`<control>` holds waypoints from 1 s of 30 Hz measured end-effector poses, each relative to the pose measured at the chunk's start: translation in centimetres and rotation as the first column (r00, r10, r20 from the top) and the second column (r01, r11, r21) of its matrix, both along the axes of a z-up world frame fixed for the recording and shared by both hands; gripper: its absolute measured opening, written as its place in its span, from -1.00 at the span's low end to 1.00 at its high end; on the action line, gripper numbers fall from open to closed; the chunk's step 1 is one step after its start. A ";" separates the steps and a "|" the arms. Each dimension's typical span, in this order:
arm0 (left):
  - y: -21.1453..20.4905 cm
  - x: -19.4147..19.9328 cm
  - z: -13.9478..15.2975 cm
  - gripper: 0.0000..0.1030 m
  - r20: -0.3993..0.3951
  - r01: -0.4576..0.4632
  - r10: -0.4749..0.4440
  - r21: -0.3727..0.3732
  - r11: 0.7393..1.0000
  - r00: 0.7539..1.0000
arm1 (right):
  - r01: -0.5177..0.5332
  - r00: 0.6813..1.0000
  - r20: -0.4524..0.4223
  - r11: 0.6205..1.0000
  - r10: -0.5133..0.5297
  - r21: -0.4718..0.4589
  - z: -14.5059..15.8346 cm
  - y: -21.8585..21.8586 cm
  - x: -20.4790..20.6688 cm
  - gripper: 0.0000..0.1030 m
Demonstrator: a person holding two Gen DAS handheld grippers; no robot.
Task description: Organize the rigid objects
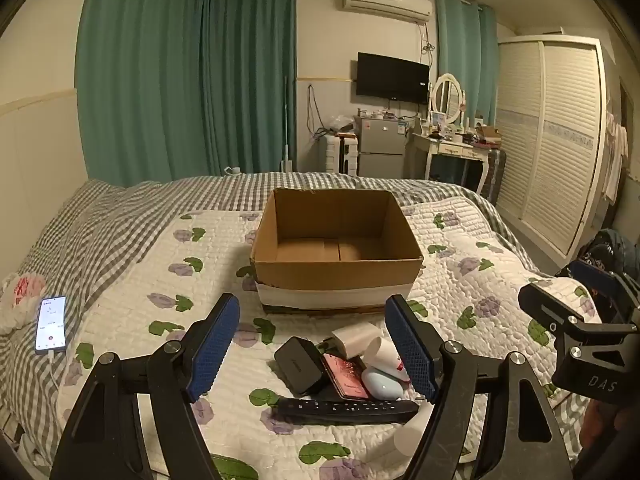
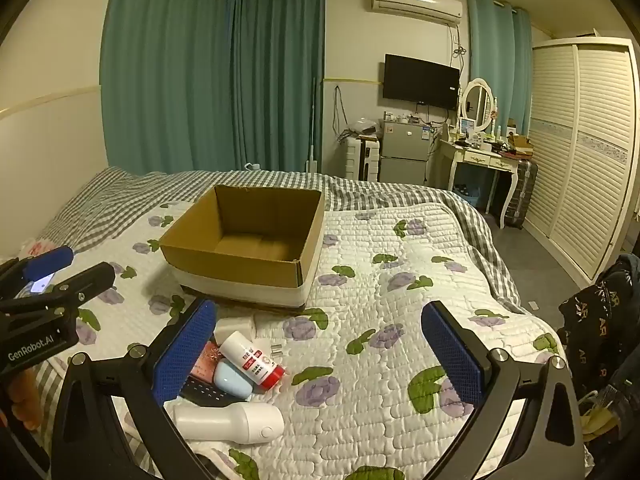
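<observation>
An open, empty cardboard box [image 1: 338, 268] stands on the floral quilt; it also shows in the right wrist view [image 2: 240, 264]. In front of it lies a pile: a black case [image 1: 299, 364], a black remote [image 1: 346, 407], a pink card [image 1: 347, 376], a pale blue case [image 1: 380, 385], a white charger [image 1: 354, 338] and a white bottle with a red cap [image 2: 253, 362]. A white handheld device [image 2: 230, 422] lies nearest. My left gripper [image 1: 316, 356] is open above the pile. My right gripper [image 2: 320, 354] is open, right of the pile, over bare quilt.
A lit phone [image 1: 51, 325] on a cable lies at the bed's left edge. A small metal piece [image 2: 276, 349] lies on the quilt by the bottle. A dark bag [image 2: 600, 320] sits off the bed's right side. Beyond the bed are a fridge, a dresser and a wardrobe.
</observation>
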State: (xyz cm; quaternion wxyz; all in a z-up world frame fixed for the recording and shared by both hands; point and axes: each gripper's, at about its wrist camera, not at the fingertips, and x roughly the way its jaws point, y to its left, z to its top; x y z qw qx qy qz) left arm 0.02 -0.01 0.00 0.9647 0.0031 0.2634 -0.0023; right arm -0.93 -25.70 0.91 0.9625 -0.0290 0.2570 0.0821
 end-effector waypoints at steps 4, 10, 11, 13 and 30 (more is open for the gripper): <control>0.0 0.0 0.0 0.51 -0.001 0.004 -0.004 -0.017 1.000 1.000 | -0.004 1.000 0.001 1.000 0.004 -0.002 0.1 0.1 0.0 1.00; 0.4 0.2 0.3 0.51 0.000 -0.002 0.002 -0.021 1.000 1.000 | -0.015 1.000 -0.022 1.000 0.015 -0.002 -0.6 0.1 0.2 1.00; 0.4 0.2 0.0 0.51 -0.002 -0.004 0.004 -0.022 1.000 1.000 | -0.015 1.000 -0.024 1.000 0.015 -0.004 -0.7 0.1 0.2 1.00; 0.6 0.2 0.0 0.51 -0.004 -0.004 0.004 -0.021 1.000 1.000 | -0.017 0.999 -0.028 1.000 0.017 0.000 -0.8 0.0 0.2 1.00; 0.5 0.0 -0.7 0.51 -0.003 -0.013 0.013 -0.024 1.000 1.000 | -0.028 0.999 -0.038 1.000 0.028 0.003 -1.1 0.2 0.0 1.00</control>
